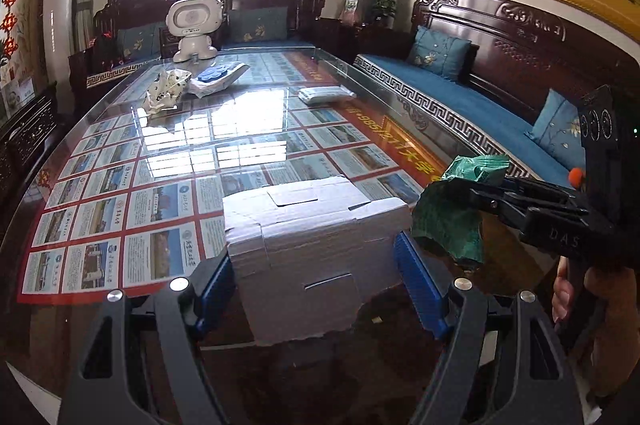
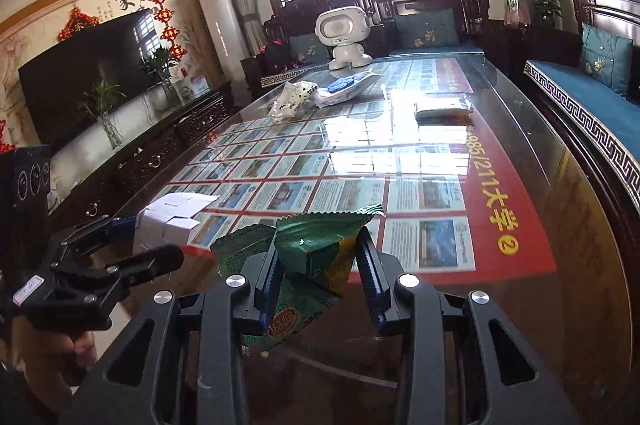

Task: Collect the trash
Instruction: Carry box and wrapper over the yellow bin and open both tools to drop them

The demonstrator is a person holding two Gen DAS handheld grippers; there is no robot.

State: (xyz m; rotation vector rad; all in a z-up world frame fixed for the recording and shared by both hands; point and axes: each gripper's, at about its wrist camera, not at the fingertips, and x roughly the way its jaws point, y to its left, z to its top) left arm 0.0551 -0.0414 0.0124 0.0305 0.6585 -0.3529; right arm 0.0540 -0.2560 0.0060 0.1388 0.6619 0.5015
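Observation:
My left gripper is shut on a crushed white cardboard box, held just above the near end of the glass-topped table. My right gripper is shut on a green snack wrapper. In the left wrist view the wrapper and right gripper are just right of the box. In the right wrist view the box and left gripper are at the left. A crumpled white wrapper lies at the table's far end.
A white robot toy, a white packet with blue discs and a flat white pack sit on the far half of the table. Dark wooden sofas with blue cushions line the right and far sides. A TV cabinet runs along the left.

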